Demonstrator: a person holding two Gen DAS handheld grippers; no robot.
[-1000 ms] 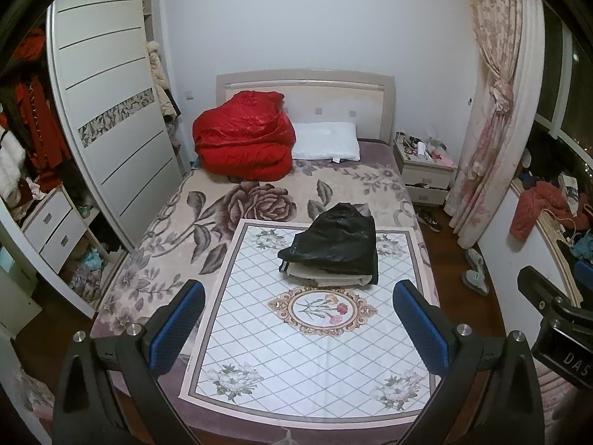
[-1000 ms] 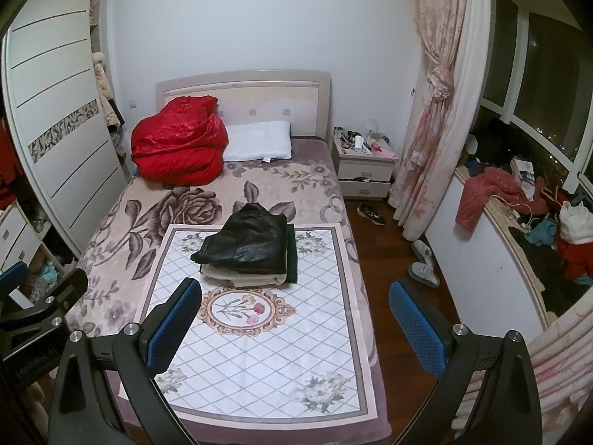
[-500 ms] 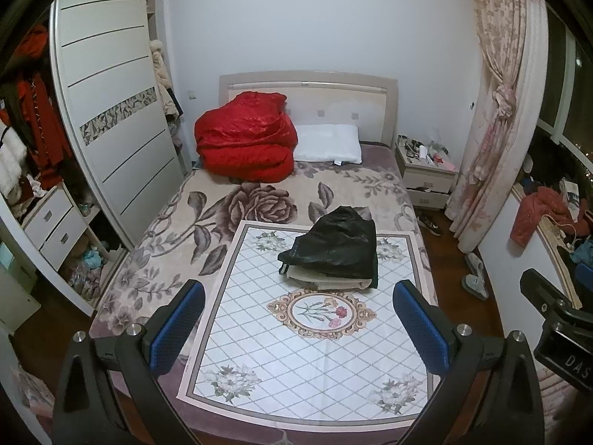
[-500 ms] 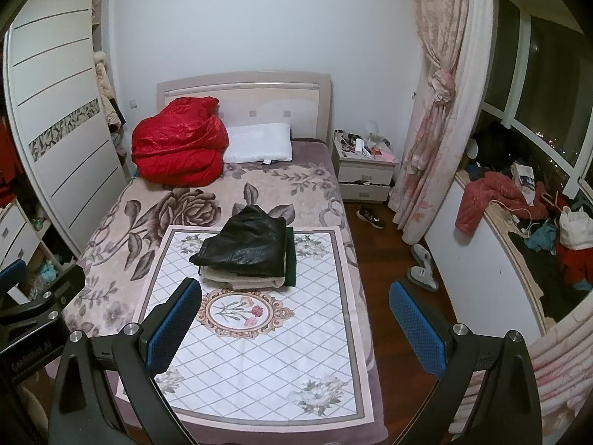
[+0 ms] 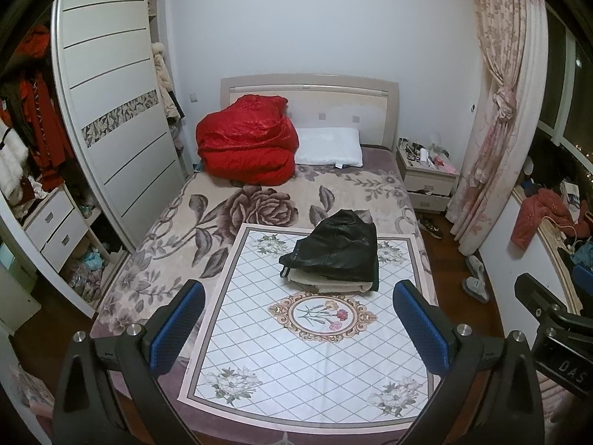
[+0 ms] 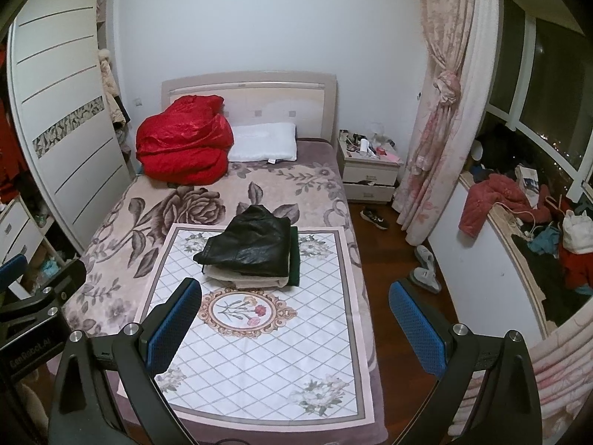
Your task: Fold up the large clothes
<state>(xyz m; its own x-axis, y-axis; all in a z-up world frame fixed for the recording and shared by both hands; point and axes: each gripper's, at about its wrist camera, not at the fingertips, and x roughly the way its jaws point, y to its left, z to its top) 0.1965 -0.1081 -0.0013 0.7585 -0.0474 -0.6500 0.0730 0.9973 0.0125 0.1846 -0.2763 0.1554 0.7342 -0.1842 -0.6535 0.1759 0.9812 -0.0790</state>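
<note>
Looks well advanced, by the lie of things: a folded stack [image 5: 333, 259] sitting mid-frame on the tiled mat [image 5: 307, 337] spread over the bed [image 5: 178, 222], a black leather-looking garment [image 6: 252, 246] on top, a beige piece [image 6: 244, 281] beneath, a dark green edge [image 6: 294, 256] showing at the stack's right side in the right wrist view. No unfolded garment lying on the mat itself. Probably more to come, though: a heap of loose clothes [image 6: 519, 222] along the window ledge at the right of the frame, and a bulky red bundle [image 5: 246, 144] by the pillow [image 5: 330, 146] at the head of the bed, upper centre, possibly a quilt rather than clothing; cannot tell. Left gripper [image 5: 296, 330] held high and back from the foot of the bed, looking down along the mat, blue pads [image 5: 178, 326] spread wide, nothing between them. Right gripper [image 6: 294, 328] alongside at a similar height, aimed a little further right so that floor and ledge fill its right half, likewise released and empty, pads [image 6: 417, 328] far apart. Each tool visible at the edge of the other's view: lower right from the left wrist, lower left from the right wrist. Both well apart from the stack; no contact with any cloth.
</note>
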